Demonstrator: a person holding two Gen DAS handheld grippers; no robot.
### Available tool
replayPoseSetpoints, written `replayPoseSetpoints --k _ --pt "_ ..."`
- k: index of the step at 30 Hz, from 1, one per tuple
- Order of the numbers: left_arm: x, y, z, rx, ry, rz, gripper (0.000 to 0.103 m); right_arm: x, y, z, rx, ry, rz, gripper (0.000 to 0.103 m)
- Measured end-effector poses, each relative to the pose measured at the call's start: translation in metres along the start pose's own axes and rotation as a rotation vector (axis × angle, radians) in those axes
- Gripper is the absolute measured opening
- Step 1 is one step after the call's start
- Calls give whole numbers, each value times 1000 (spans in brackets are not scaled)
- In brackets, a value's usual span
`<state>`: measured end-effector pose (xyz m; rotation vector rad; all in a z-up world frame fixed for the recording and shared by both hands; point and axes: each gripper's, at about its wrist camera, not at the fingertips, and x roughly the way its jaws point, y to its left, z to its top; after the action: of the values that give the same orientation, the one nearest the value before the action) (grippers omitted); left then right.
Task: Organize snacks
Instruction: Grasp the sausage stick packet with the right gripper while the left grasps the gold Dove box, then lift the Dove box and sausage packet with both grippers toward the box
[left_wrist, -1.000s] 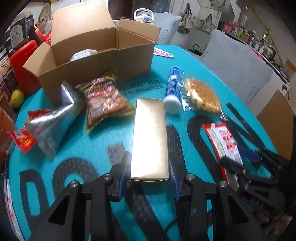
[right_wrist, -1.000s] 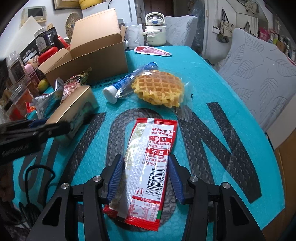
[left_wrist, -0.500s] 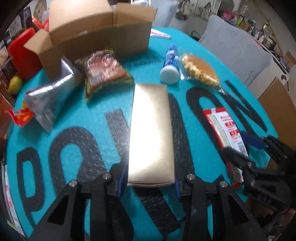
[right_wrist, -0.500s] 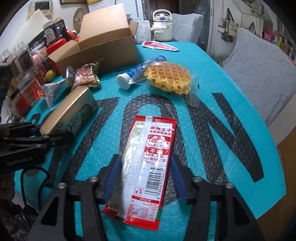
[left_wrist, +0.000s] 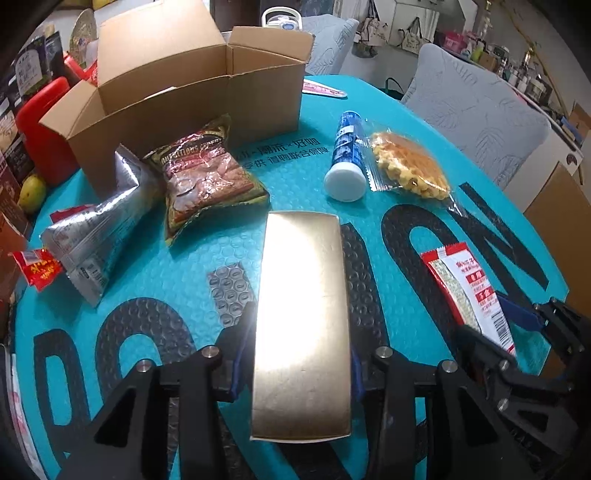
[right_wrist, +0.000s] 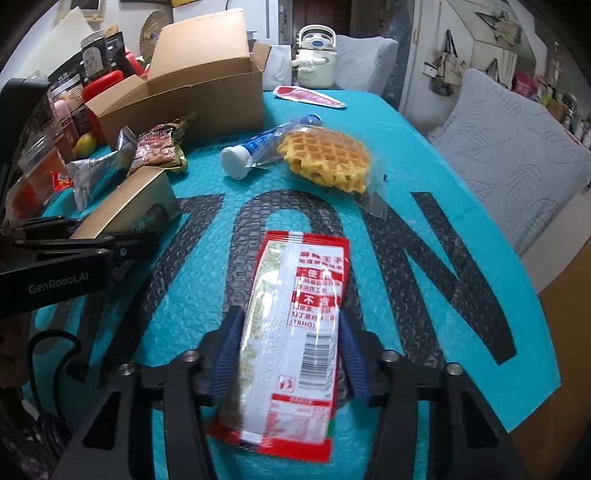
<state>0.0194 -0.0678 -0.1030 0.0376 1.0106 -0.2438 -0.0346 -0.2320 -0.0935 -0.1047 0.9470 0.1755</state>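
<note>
Since the earlier frames the right gripper (right_wrist: 290, 354) spread its jaws and has just closed them again on the sachet (right_wrist: 291, 328), whose near end now blurs and lifts off the mat (right_wrist: 424, 166). The left gripper (left_wrist: 299, 363) has kept its place, its blue pads pressed against the long sides of the gold box (left_wrist: 303, 317), which sits further between them than before.

The gold box is a long, flat carton with a dull metallic sheen and a bright glare patch. The sachet is glossy plastic film, red-edged with a white panel, red labels and a barcode; both blue ribbed pads touch its sides. The mat is teal bubble-textured sheet with big black letters.

Further back lie a crinkled silver foil pouch (left_wrist: 99, 229), a puffy printed bag (left_wrist: 207, 177) showing reddish pieces, a blue tube (left_wrist: 347, 155) with a round white cap, and a grid-patterned golden waffle (left_wrist: 410, 166) in clear wrap, just beside the tube.

A corrugated carton (left_wrist: 192, 103) stands behind them with flaps open; something pale shows inside, too hidden to tell what. A red tub (left_wrist: 44, 125) and a yellow-green fruit (left_wrist: 33, 188) sit to its left.
</note>
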Motion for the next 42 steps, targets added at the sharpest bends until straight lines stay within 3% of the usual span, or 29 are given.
replayPoseSetpoints --k 9,22,36,42 --pt "-8 12 -4 -39 8 -20 38 -3 -7 7 53 -4 68 45" --pt "-42 42 -20 -131 -29 18 38 -13 32 24 -29 -48 212 45" --pt "-93 77 -13 -212 -156 109 38 -33 77 55 -161 -129 346 45" --pt "-116 85 4 -216 -236 105 38 -50 84 74 -191 -197 370 45"
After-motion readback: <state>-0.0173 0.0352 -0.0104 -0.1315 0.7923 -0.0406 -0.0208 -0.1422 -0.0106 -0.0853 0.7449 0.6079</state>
